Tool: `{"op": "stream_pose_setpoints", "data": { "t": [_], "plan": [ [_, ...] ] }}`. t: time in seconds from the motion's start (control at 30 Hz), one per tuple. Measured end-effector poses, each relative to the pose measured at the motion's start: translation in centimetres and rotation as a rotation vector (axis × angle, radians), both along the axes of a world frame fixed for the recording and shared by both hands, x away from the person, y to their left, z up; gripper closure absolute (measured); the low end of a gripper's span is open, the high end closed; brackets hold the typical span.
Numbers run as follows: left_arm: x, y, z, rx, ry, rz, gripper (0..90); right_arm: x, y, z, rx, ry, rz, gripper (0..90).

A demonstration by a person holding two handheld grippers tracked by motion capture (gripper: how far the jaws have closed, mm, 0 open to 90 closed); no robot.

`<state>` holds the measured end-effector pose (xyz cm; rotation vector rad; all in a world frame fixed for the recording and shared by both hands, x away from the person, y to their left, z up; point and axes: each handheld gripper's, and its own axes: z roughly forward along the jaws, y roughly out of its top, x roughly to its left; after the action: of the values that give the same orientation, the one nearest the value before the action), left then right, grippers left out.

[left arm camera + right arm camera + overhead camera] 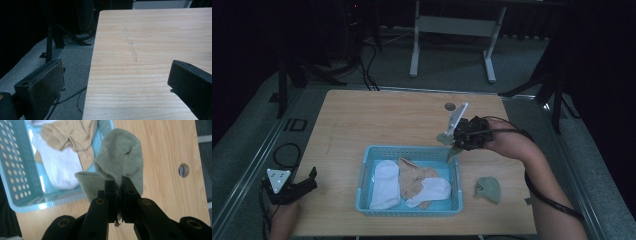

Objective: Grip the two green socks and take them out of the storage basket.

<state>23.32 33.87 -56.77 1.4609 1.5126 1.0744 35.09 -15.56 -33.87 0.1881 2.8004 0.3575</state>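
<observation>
High view: your right hand-held gripper [451,141] holds a green sock [444,138] in the air, just past the far right corner of the blue basket [363,172].
Way to go: the basket lies toward you and to the left of the sock, with open room above its rim.
Other sock: a second green sock [488,189] lies on the bench [377,115], right of the basket.
Left gripper view: your left hand-held gripper [117,82] is wide open and holds nothing, at the left bench edge.
Right gripper view: the jaws pinch the green sock [122,157] tight; it hangs down from them, beside the basket [15,170].
</observation>
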Motion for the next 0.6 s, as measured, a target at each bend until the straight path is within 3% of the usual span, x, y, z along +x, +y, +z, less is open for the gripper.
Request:
{"op": "stream_pose_setpoints", "data": {
  "t": [0.3, 0.43, 0.6],
  "plan": [
    [0.0, 0.0, 0.0, 0.003, 0.001, 0.0, 0.3, 1.0, -3.3, -0.3, 0.013, -0.001, -0.079, 84.7],
    [0.0, 0.0, 0.0, 0.005, 0.003, 0.0, 0.4, 2.3, -5.6, -1.6, 0.005, 0.023, -0.168, 84.7],
    [0.0, 0.0, 0.0, 0.007, 0.004, 0.002, 0.4, 3.6, -7.3, -3.6, 0.019, 0.047, -0.213, 84.1]
  ]
}}
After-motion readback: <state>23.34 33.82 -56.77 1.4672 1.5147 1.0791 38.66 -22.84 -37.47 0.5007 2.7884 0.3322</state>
